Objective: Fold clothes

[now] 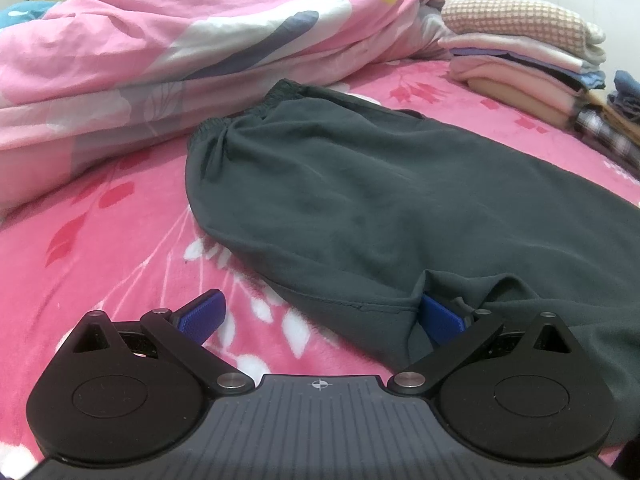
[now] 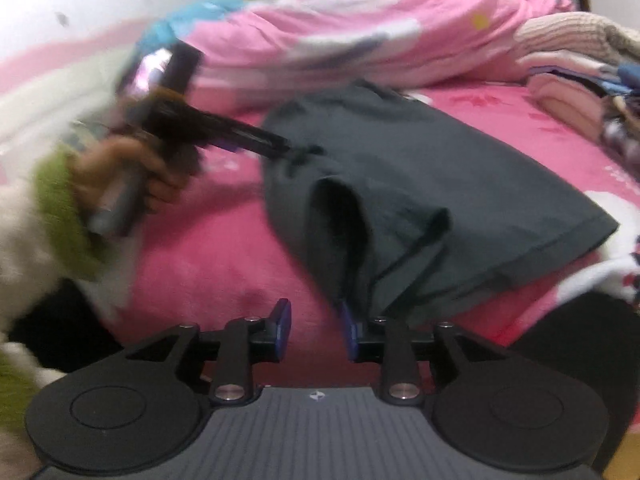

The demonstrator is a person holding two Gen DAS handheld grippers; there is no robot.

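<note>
A dark grey-green garment (image 1: 380,192) with an elastic waistband (image 1: 240,116) lies flat on the pink flowered blanket (image 1: 100,264). My left gripper (image 1: 320,316) stands wide open at its near edge. One blue pad (image 1: 200,314) rests over the blanket and the other pad (image 1: 440,318) is tucked under a raised fold of the cloth. The right wrist view is blurred. It shows the garment (image 2: 420,168), with a loose fold hanging toward my right gripper (image 2: 316,324). That gripper is open, with blanket showing between its pads. The left gripper (image 2: 280,146) touches the garment's far left edge.
A crumpled pink quilt (image 1: 200,40) is heaped along the back of the bed. A stack of folded clothes (image 1: 520,52) sits at the back right. A hand (image 2: 132,176) in a green and white sleeve (image 2: 60,208) holds the left gripper.
</note>
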